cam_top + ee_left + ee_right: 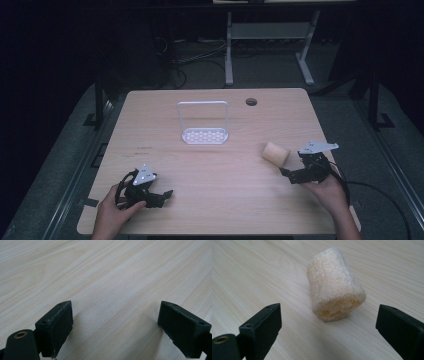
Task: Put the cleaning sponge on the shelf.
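Note:
A pale beige loofah sponge (275,153) lies on its side on the wooden table (215,200), at the right. In the right gripper view the loofah (334,285) sits just ahead of the two black jaws, which stand wide apart. My right gripper (287,176) is open, low over the table, just in front of and to the right of the loofah, not touching it. My left gripper (167,196) rests near the table's front left, held by a hand, open. Its jaws stand apart over bare wood, with nothing between them (115,325).
A white wire rack (204,123) with a perforated base stands upright near the table's far middle. A round cable hole (251,102) is at the far right. Beyond the table is a dark floor with cables and another desk's legs (229,50).

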A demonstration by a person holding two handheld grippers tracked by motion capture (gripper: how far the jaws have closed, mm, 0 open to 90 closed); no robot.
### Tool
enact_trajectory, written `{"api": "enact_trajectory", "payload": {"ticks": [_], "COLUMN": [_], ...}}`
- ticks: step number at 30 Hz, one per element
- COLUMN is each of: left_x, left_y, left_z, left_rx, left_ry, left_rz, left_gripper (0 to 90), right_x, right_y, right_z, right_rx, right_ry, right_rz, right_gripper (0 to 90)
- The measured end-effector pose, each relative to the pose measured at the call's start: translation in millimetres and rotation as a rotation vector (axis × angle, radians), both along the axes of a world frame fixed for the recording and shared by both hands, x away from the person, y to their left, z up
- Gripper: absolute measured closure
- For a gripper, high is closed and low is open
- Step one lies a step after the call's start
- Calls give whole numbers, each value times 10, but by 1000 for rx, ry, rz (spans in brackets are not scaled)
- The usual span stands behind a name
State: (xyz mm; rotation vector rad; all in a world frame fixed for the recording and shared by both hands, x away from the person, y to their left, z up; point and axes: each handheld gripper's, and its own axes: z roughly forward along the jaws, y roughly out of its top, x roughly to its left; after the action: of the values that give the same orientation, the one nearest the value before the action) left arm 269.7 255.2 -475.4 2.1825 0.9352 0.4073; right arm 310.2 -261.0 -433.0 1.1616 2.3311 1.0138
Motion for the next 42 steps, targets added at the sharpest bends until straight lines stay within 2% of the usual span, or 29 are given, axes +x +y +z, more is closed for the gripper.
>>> {"api": "enact_trajectory", "payload": {"ticks": [12, 14, 23, 32, 42], "left_x": [-1, -1, -1, -1, 0], "left_y": [-1, -1, 0, 1, 1], "left_z": [0, 0, 0, 1, 1], "left_rx": [-1, -1, -1, 1, 2], "left_ry": [2, 2, 2, 2, 0], "left_rz": [1, 1, 1, 0, -1], "left_gripper": [121, 121, 121, 121, 121], "right_x": [174, 196, 290, 423, 510], "right_y": [41, 47, 108, 179, 220], "right_z": [109, 113, 110, 71, -17], "right_rx": [-17, -6, -9, -14, 6], "right_ry": [0, -2, 11, 30, 51], "right_rz": [16, 18, 23, 29, 30], "right_gripper": [63, 63, 63, 64, 67]}}
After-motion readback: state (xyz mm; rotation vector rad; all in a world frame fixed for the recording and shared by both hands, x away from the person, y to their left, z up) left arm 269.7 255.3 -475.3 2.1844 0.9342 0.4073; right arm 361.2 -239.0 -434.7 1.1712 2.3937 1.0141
